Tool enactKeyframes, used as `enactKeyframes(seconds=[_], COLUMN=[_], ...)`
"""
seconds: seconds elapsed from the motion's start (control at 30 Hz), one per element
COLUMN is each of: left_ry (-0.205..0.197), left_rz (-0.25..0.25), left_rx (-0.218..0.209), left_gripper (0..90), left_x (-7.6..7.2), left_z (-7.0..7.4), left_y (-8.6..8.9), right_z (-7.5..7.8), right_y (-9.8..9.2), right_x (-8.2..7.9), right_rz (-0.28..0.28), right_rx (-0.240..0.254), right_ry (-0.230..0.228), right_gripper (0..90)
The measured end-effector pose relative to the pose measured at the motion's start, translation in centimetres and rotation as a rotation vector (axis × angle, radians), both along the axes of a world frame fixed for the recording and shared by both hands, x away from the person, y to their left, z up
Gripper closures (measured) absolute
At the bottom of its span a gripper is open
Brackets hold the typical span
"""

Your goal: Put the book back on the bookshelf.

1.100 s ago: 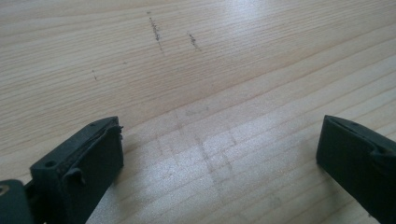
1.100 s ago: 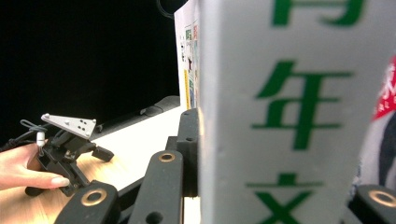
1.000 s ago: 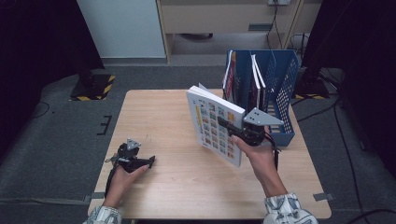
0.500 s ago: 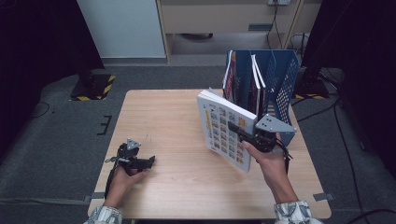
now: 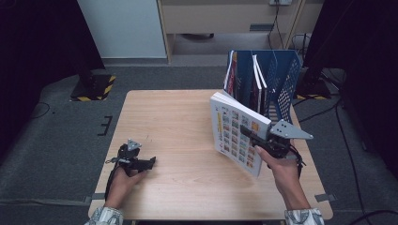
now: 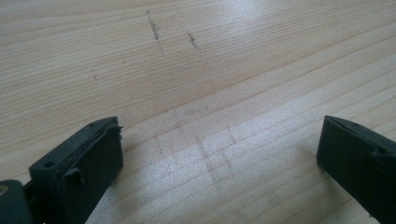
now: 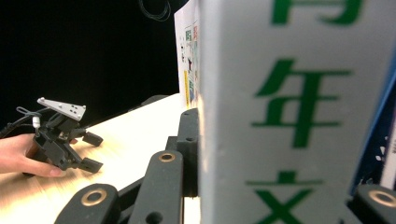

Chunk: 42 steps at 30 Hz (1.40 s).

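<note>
The table (image 5: 178,122) carries a blue rack (image 5: 281,79) at its far right edge, books already standing in it. Just in front of the rack, the book (image 5: 237,133) is held upright off the table, its long axis tilted, spine edge toward the right gripper (image 5: 263,143), whose jaws pinch it. The rack's open slot lies just beyond the book, so the right hand is much the nearer. Well left of the rack, the left gripper (image 5: 141,163) rests on the table, jaws spread, empty.

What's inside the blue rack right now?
The blue rack holds several upright books at its left side. The held book covers its lower front, so the bottom is hidden.
</note>
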State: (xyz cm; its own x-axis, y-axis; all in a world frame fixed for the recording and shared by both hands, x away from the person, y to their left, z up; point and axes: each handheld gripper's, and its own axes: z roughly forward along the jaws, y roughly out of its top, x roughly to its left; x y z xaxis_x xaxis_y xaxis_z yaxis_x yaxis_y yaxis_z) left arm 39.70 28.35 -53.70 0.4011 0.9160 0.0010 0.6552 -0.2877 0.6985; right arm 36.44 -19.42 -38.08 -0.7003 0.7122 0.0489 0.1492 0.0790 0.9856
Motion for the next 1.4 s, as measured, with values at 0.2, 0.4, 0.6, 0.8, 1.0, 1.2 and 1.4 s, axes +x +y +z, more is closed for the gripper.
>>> enactKeyframes(seconds=[0.2, 0.4, 0.6, 0.8, 1.0, 1.2, 1.4], left_ry=[0.0, -0.001, 0.001, 0.001, 0.0, 0.001, 0.001], left_rz=[0.0, 0.001, -0.001, -0.001, 0.0, -0.001, -0.001], left_rx=[0.0, -0.002, 0.001, 0.001, 0.001, 0.001, 0.001], left_gripper=[0.0, 0.0, 0.0, 0.0, 0.0, 0.0, 0.0], left_x=[0.0, 0.0, 0.0, 0.0, 0.0, 0.0, 0.0], left_z=[0.0, 0.0, 0.0, 0.0, 0.0, 0.0, 0.0], left_y=[0.0, 0.0, 0.0, 0.0, 0.0, 0.0, 0.0], right_z=[0.1, 0.1, 0.2, 0.1, 0.1, 0.9, 2.4], right_y=[-0.8, -1.7, -2.8, -4.1, -5.3, -6.2, -6.6], right_x=[-0.6, -1.1, -1.6, -2.0, -2.5, -3.0, -3.2], right_rz=[-0.015, -0.028, -0.047, -0.071, -0.095, -0.105, -0.111], right_rx=[-0.001, -0.006, 0.007, 0.009, 0.005, 0.017, 0.029], right_ry=[0.0, -0.003, -0.006, -0.001, 0.0, -0.013, -0.032], right_gripper=[74.0, 74.0, 74.1, 74.0, 74.1, 74.0, 74.0])
